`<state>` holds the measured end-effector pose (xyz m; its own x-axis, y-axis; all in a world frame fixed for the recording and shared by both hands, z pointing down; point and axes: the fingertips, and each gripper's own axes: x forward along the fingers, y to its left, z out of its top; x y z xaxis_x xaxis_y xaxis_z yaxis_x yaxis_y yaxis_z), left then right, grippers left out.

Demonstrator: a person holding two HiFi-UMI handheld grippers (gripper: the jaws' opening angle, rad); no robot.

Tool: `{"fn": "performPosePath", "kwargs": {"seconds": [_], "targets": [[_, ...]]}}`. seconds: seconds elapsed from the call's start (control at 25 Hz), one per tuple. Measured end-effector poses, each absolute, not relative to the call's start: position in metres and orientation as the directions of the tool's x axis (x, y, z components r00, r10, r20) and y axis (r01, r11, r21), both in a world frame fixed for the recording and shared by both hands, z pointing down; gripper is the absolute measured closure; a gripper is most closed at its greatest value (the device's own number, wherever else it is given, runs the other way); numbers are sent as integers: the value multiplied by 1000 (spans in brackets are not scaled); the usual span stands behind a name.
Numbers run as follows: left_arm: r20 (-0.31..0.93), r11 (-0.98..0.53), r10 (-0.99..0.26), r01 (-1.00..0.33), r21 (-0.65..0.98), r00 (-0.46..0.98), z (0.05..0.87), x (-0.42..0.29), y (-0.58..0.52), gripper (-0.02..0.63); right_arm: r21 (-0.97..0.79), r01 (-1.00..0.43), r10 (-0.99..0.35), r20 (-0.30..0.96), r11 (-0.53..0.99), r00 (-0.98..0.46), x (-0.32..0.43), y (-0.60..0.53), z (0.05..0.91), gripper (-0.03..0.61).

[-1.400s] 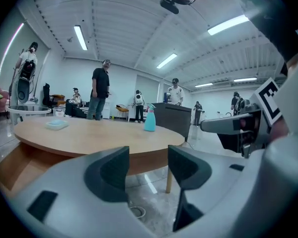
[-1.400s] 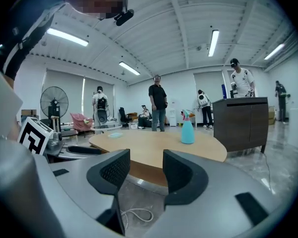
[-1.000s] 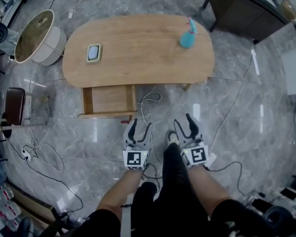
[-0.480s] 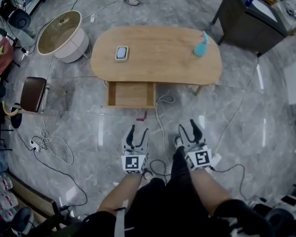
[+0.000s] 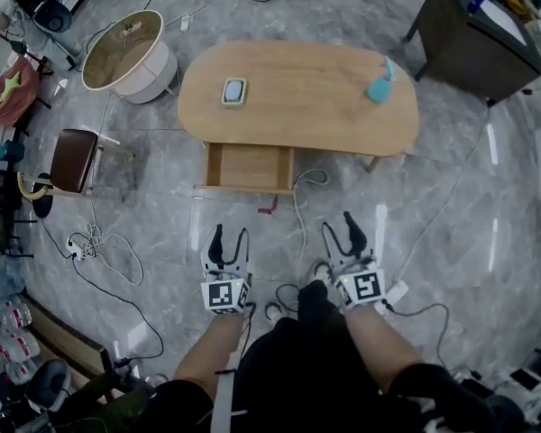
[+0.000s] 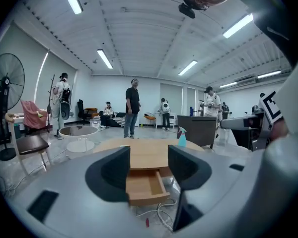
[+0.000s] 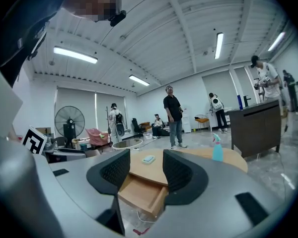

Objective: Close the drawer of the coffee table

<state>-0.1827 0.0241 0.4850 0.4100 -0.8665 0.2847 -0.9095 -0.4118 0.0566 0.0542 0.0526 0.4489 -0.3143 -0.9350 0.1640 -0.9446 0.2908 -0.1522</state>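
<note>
Holds the left claw (image 5: 230, 235) open, empty, well short of the drawer (image 5: 250, 167) pulled out under the tabletop (image 5: 298, 88). Could trip on the cable (image 5: 297, 204) looped beside it, or jam it with an off-centre push. Holds the right claw (image 5: 339, 227) open, empty too.

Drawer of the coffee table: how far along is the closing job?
Done: nothing; the drawer stands pulled out from the coffee table. In hand: nothing; left gripper and right gripper are open, empty, short of it. Left: reach its front, push it in.
</note>
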Motion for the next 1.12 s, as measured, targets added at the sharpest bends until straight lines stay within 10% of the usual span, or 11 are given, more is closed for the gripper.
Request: {"fn": "performPosePath", "kwargs": {"seconds": [1.12], "targets": [[277, -212, -942, -976, -56, 189, 449, -225, -27, 387, -246, -877, -894, 77, 412, -441, 43, -19, 423, 377]]}}
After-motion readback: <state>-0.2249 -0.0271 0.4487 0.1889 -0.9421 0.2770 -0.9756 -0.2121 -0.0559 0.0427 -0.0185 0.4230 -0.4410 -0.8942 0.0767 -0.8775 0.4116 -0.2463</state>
